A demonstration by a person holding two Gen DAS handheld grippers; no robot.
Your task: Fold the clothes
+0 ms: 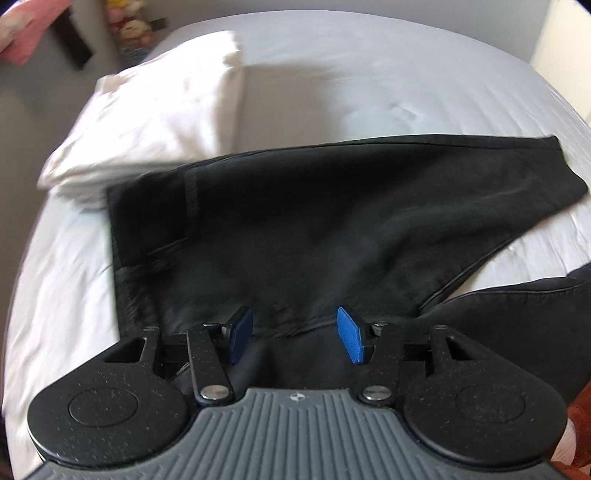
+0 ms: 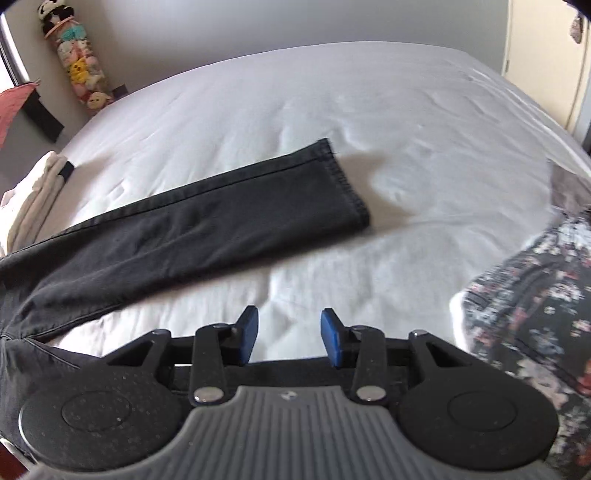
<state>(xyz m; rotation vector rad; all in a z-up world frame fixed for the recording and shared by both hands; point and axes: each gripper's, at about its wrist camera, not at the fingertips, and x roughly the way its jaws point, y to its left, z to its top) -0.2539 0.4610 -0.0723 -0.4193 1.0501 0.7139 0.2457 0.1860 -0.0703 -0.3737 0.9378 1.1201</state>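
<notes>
A pair of black jeans [image 1: 295, 229] lies spread on a white bed sheet [image 1: 332, 85]. In the left wrist view my left gripper [image 1: 295, 336] is open, its blue pads just above the near part of the jeans. In the right wrist view one jeans leg [image 2: 207, 221] stretches away to its hem at the middle of the bed. My right gripper [image 2: 290, 334] is open and empty over the sheet [image 2: 369, 258], with the near part of the jeans below its body. A folded white garment [image 1: 147, 125] lies beyond the waist end of the jeans.
A dark floral garment [image 2: 535, 314] lies at the right edge of the bed. The white folded stack also shows at the left in the right wrist view [image 2: 33, 199]. Stuffed toys [image 2: 81, 70] hang by the far wall. A pink cloth [image 1: 18, 33] is at the far left.
</notes>
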